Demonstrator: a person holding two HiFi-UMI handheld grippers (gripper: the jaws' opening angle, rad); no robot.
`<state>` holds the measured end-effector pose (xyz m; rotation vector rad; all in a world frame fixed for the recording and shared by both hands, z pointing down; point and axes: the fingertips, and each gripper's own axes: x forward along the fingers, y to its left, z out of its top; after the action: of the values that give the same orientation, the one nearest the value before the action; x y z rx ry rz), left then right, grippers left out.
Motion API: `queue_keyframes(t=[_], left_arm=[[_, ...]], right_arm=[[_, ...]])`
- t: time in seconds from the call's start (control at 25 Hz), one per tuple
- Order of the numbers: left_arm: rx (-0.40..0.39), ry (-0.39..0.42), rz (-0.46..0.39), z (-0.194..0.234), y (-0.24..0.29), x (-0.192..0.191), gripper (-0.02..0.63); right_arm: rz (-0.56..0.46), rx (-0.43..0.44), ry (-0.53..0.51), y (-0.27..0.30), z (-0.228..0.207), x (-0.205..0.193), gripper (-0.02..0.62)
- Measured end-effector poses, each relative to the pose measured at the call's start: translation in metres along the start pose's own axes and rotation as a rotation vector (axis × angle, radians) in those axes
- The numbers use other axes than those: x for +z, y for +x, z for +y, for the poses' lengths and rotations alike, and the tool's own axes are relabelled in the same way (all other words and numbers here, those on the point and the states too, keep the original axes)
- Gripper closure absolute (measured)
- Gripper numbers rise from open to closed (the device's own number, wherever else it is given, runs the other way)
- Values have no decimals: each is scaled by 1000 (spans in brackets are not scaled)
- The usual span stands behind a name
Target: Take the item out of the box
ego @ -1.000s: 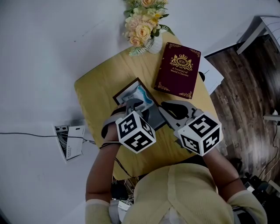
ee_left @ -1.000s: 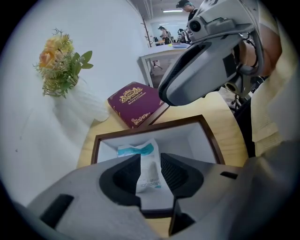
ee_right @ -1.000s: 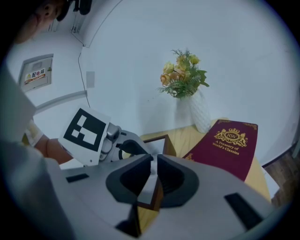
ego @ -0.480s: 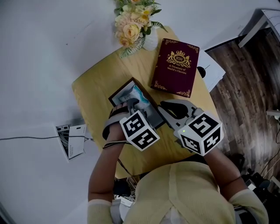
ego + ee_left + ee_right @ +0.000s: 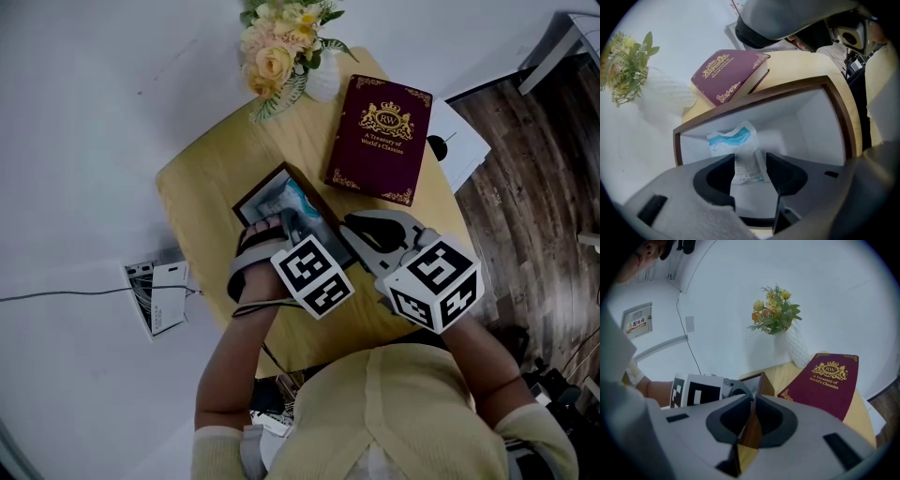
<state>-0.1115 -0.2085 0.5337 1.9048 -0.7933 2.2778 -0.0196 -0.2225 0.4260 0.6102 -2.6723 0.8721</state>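
An open box with a brown rim (image 5: 255,195) and white inside sits on the small wooden table (image 5: 202,202). A white and teal packet (image 5: 735,139) lies on its floor, and it shows in the head view as the packet (image 5: 300,201). My left gripper (image 5: 750,165) reaches down into the box. Its jaws are opening, with the packet's near end between them and the pads not pressing on it. From above, the left gripper (image 5: 289,223) covers the box's near part. My right gripper (image 5: 753,414) is shut on the box's brown side wall (image 5: 764,383).
A dark red book (image 5: 380,139) lies on the table beyond the box. A white vase of yellow flowers (image 5: 277,52) stands at the far edge. The table is small, with white floor to the left and wooden floor to the right. A wall plate (image 5: 155,295) and cable lie left.
The left gripper's cube has shifted a little to the right over the box. The right gripper has stayed on the box's wall. The box has not moved.
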Motion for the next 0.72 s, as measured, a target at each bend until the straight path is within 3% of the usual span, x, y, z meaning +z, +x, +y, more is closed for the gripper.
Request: queue_keyframes(t=[0.32,0.72], left_arm=[[88,31,52,7,3,-3,394],[144,7,-25,15,-6,1,451]], right_arm=[[3,-15,15,-1,-7,-3,561],[8,-26,20,1,-5,-7,561]])
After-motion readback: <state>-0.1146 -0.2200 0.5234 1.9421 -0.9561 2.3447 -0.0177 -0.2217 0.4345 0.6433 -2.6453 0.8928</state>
